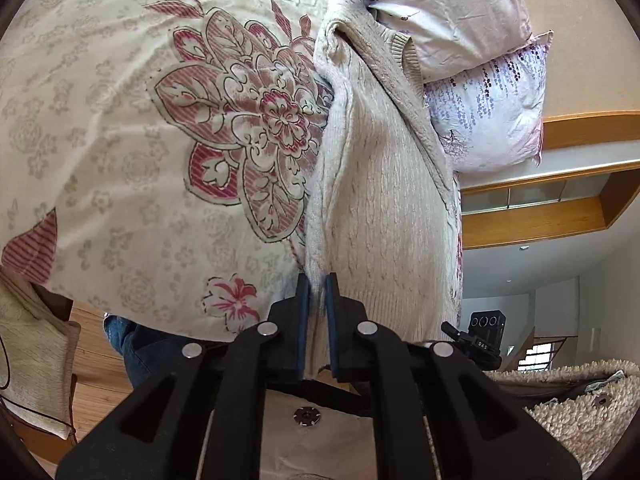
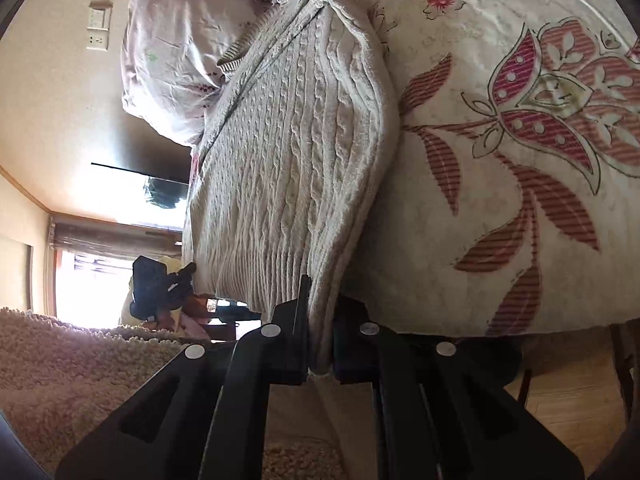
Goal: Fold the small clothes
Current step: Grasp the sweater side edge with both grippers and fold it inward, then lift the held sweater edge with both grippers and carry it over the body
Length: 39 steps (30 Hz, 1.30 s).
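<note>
Two grippers, one garment, one bed.

Item 1: cream cable-knit vest [image 1: 376, 200], sleeveless, ribbed at hem and armhole. It lies lengthwise on the floral bedspread [image 1: 120, 120], neck end toward the pillows [image 1: 460, 12], hem at the near edge of the bed. One long side is already doubled over, showing as a thick rounded roll along its length. Judged purpose of the placing: a flat, stretched garment on a soft broad surface gives a clean line for the next fold.

Item 2: left gripper [image 1: 318, 292]. Jaws drawn nearly together, clamped on the knit at the hem end of the rolled edge; fabric shows pinched between the blue pads [image 1: 305, 300]. It has taken one near corner.

Item 3: right gripper [image 2: 320, 308]. Jaws likewise almost closed, clamped on the vest's ribbed hem [image 2: 280, 272] where the doubled edge runs down into them; cloth fills the narrow gap.

Note: a grip at each of the hem's two ends suggests the hem is to be lifted and carried toward the neck, halving the length. Both holds sit at the very edge, so the thick knit may slip if pulled unevenly.

Item 4: shaggy beige fabric [image 1: 580, 408], beneath the grippers, not in use.
</note>
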{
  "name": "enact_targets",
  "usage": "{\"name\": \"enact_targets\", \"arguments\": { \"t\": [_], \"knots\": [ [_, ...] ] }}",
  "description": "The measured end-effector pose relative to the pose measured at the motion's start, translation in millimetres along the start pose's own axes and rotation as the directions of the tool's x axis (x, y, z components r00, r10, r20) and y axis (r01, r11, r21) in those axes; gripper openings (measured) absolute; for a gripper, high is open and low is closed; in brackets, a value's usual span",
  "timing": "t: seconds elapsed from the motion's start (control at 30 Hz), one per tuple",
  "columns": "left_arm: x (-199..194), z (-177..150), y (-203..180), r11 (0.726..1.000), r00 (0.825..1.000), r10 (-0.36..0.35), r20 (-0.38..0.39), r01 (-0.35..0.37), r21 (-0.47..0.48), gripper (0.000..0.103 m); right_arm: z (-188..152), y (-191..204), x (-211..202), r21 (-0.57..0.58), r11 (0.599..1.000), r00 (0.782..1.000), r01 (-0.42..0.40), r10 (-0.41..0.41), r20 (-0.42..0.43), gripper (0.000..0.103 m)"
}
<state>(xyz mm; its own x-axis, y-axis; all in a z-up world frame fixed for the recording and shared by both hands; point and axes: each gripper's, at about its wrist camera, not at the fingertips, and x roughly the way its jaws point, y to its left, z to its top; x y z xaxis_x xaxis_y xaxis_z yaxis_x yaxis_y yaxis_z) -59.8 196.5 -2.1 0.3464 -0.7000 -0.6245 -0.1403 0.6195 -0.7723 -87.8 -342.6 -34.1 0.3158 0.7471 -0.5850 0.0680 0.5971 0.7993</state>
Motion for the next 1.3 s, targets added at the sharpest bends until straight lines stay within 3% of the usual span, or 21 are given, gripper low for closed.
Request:
{"name": "enact_targets", "arguments": {
  "t": [0.17,0.3,0.4,0.53,0.67,0.77,1.03,1.3],
  "knots": [
    [4,1,-10,0.999,0.999,-0.047,0.002,0.047,0.024,0.037,2,-2,2,0.02,1.0,1.0,-0.014,0.014,0.0,0.009],
    [9,5,-16,0.997,0.998,-0.059,0.004,0.059,0.04,0.041,4,-4,5,0.029,0.999,0.999,-0.032,0.032,0.0,0.009],
    [16,9,-19,0.997,0.998,-0.067,-0.009,0.067,0.041,0.037,6,-2,10,0.032,0.998,0.999,-0.048,0.048,-0.003,0.01],
    [31,4,-26,0.994,0.994,-0.069,-0.086,0.076,0.076,0.021,9,2,16,0.025,0.998,0.999,-0.052,0.052,-0.004,0.009],
    [33,2,-22,0.996,0.994,-0.072,-0.079,0.076,0.05,0.008,9,4,17,0.018,0.999,0.999,-0.043,0.043,0.005,0.009],
    [29,1,-23,0.994,0.995,-0.08,-0.064,0.084,0.066,0.007,8,7,15,-0.01,0.999,0.999,-0.033,0.033,0.023,0.009],
    [5,19,-30,0.985,0.987,-0.154,0.046,0.15,0.083,0.006,24,18,-3,-0.049,0.992,0.98,-0.115,0.121,0.156,0.008],
    [-5,48,-48,0.981,0.969,-0.184,0.166,0.17,0.097,0.006,53,46,-12,-0.134,0.989,0.948,-0.064,0.102,0.302,0.008]
  ]
}}
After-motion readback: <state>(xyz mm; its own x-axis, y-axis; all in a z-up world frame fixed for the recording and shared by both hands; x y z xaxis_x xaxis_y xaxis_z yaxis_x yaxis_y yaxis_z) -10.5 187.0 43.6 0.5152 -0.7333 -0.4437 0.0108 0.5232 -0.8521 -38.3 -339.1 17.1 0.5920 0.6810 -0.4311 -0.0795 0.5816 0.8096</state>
